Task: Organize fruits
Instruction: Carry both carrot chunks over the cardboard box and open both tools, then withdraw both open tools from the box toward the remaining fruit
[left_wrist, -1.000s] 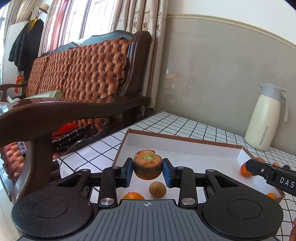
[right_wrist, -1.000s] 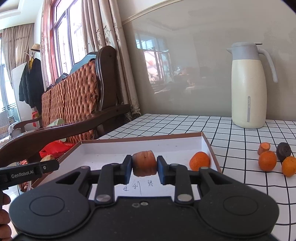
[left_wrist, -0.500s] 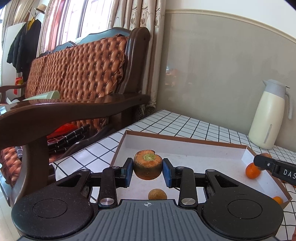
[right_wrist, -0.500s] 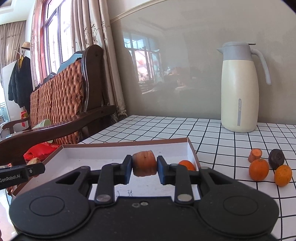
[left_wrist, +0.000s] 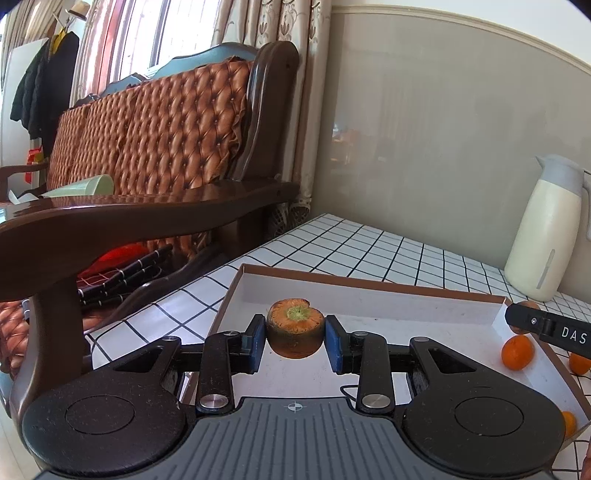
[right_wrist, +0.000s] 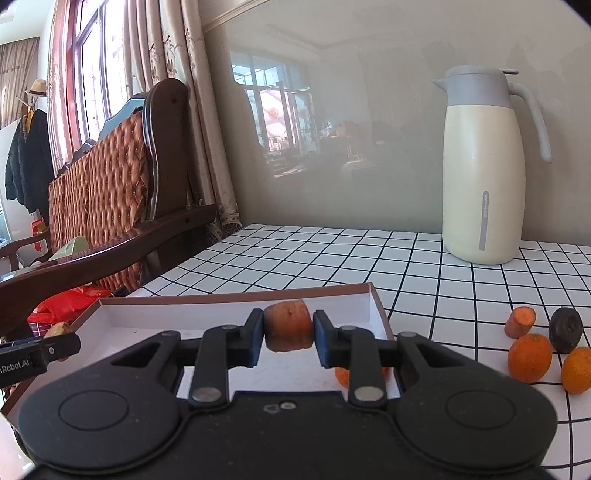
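— Both tools are loaded, as we read it. Our left tool (left_wrist: 295, 341) has its blue pads pressed on a carrot top piece (left_wrist: 295, 328): a stubby orange round with a pale green stem scar facing up and a darker, dirty skin round its side.

— And our right tool (right_wrist: 288, 336)?

— Clamped on a carrot chunk (right_wrist: 288, 325), a shorter barrel of dull orange lying sideways between the pads, cut faces against them. Its jaws stand narrower than the left ones.

— Where do the pieces sit against the box (left_wrist: 369, 290)?

— Both hang above the white floor of the box, touching nothing but the pads. We see the left piece over the part near the box's left wall; the right piece (right_wrist: 288, 325) hangs near the box's right wall (right_wrist: 376, 306). Both tools tilt slightly downward, reaching in over the box's near side.

— Anything lying in the box?

— An orange (left_wrist: 517, 352) lies by its right wall in the left view, just under the tip of the right tool; in the right view it shows partly behind a finger.

— And outside it?

— To the right of the box, on the checked counter (right_wrist: 424, 266), we see a carrot stub (right_wrist: 521, 321), a dark round fruit (right_wrist: 565, 328) and two oranges (right_wrist: 530, 356), clustered close. A cream jug (right_wrist: 484, 177) stands well beyond the box.
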